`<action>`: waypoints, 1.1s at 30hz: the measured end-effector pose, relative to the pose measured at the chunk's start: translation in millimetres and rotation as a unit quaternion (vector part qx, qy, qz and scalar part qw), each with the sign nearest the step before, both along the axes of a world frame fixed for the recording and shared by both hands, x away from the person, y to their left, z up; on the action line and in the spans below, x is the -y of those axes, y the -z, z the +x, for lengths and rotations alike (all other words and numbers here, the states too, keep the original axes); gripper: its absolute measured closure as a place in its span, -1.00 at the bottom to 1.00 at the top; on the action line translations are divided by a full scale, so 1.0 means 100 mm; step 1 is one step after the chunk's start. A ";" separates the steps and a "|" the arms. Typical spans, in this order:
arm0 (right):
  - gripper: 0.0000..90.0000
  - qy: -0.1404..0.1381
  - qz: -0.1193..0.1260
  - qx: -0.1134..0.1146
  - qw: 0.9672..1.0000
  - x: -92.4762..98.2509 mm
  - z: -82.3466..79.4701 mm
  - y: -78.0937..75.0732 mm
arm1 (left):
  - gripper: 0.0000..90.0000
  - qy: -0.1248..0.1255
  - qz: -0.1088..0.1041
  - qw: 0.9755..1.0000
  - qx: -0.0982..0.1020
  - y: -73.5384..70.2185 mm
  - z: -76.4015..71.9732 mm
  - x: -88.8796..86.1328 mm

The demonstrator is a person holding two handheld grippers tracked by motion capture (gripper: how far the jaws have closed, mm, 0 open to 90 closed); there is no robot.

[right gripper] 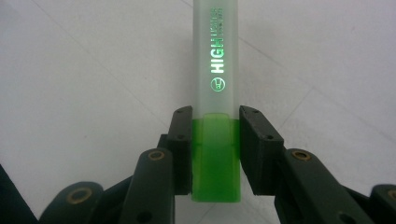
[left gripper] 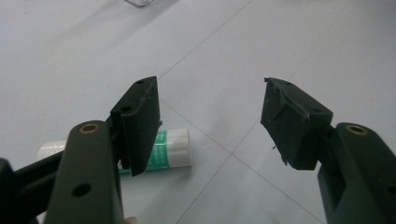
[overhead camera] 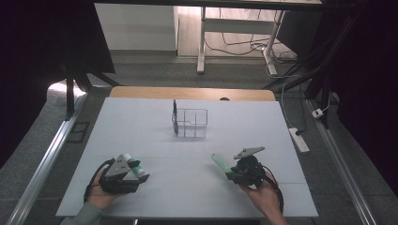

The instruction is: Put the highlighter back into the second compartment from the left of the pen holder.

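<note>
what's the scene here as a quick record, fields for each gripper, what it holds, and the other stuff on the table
left gripper: open, holds nothing
glue stick: lies on the table beside the left gripper's jaws
right gripper: shut on the highlighter
highlighter: green, pads clamp its green end, frosted part points away
clear organiser: mid table, far from both grippers
table: white top
</note>
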State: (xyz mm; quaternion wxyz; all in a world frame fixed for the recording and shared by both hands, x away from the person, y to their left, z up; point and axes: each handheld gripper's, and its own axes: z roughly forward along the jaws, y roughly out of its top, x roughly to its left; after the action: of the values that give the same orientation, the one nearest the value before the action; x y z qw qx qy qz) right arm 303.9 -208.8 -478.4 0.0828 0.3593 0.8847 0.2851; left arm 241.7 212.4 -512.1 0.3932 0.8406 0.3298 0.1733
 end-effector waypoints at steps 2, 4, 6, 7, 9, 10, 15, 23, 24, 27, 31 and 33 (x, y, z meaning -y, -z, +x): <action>0.50 -0.016 0.007 0.004 1.000 0.02 0.03 -0.02 | -0.18 0.000 0.002 1.000 0.001 0.00 0.00 0.01; 0.50 -0.030 0.010 0.012 0.999 0.03 0.06 -0.04 | -0.18 -0.001 0.003 1.000 0.002 -0.01 0.00 0.02; 0.50 -0.044 0.012 0.017 0.999 0.03 0.09 -0.07 | -0.18 0.001 0.004 1.000 0.002 -0.01 0.00 0.03; 0.50 -0.051 0.016 0.017 0.998 0.04 0.10 -0.08 | -0.18 0.002 0.005 1.000 0.002 -0.02 0.01 0.04; 0.50 -0.061 0.020 0.020 0.998 0.03 0.13 -0.11 | -0.18 0.003 0.006 1.000 0.002 -0.02 0.01 0.05; 0.50 -0.067 0.019 0.024 0.997 0.03 0.14 -0.12 | -0.19 0.004 0.007 1.000 0.002 -0.02 0.01 0.06; 0.50 -0.090 0.021 0.025 0.995 0.01 0.19 -0.16 | -0.18 0.004 0.011 1.000 0.003 -0.03 0.01 0.08; 0.50 -0.111 0.021 0.034 0.993 0.00 0.23 -0.20 | -0.18 0.006 0.010 1.000 0.007 -0.06 0.00 0.09; 0.50 -0.113 0.020 0.036 0.993 0.00 0.23 -0.20 | -0.18 0.007 0.010 1.000 0.007 -0.06 0.00 0.09; 0.50 -0.124 0.021 0.037 0.991 -0.02 0.21 -0.21 | -0.19 0.012 0.012 1.000 0.006 -0.06 0.00 0.12; 0.50 -0.135 0.016 0.035 0.990 -0.07 0.21 -0.22 | -0.19 0.018 0.017 1.000 0.010 -0.08 0.00 0.19; 0.50 -0.144 0.016 0.034 0.989 -0.11 0.20 -0.22 | -0.19 0.022 0.018 1.000 0.010 -0.10 0.00 0.23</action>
State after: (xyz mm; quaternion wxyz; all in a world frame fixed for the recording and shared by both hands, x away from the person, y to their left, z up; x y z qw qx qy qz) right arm 323.8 -198.2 -456.3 0.0650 0.2192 0.9194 0.3200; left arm 241.4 189.7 -502.5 0.3853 0.8527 0.3042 0.1787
